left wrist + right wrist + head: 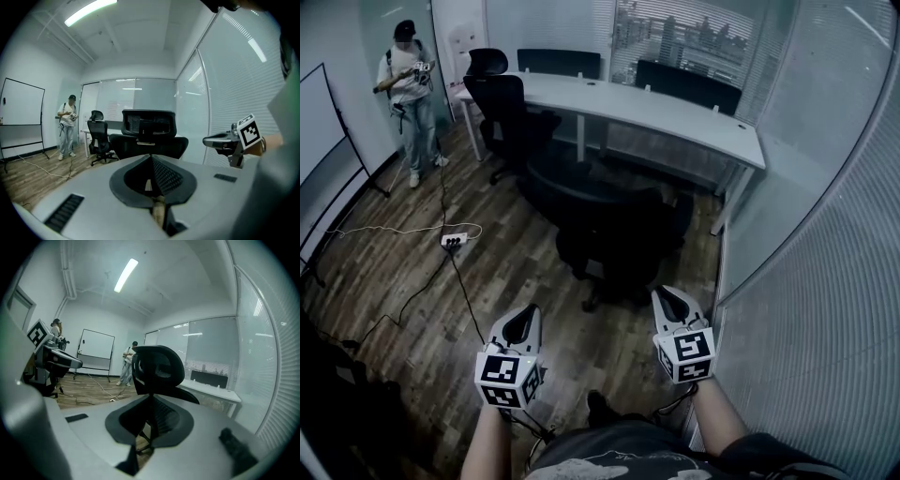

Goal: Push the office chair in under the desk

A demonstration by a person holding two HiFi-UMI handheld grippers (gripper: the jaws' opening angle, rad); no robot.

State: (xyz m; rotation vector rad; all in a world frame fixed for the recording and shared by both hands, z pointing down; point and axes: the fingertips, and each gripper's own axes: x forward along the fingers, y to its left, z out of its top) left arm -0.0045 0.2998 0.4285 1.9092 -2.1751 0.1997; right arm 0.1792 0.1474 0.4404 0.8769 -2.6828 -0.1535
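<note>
I'm at the approach step: neither tool has reached the office chair (pixel 614 239) yet. It stands out on the floor (pixel 516 281), clear of the near long edge of the desk (pixel 694 120) and toward the desk's right end, with open floor between its seat and that edge. Its back seems to face me, so I judge it already roughly lined up for a push.

The left tool (pixel 523 323) has its jaws pressed together with nothing between them. The right tool (pixel 673 305) is the same, closed and empty. Both hang side by side short of the backrest, not touching it. Closed jaws suit me here, since I want blunt fronts to shove with, not a grip.

Next I'd carry both tools forward onto the backrest, one on each side of its middle, so the chair rolls straight and doesn't swivel. The push should aim at the gap left of the leg (pixel 724 211) at the desk's right end. I can't tell how the castors are turned, so I'd start gently.

The second chair (pixel 502 108) at the desk's far left end, the person (pixel 408 89) beyond it and the power strip (pixel 453 240) on the floor are all well off my line
</note>
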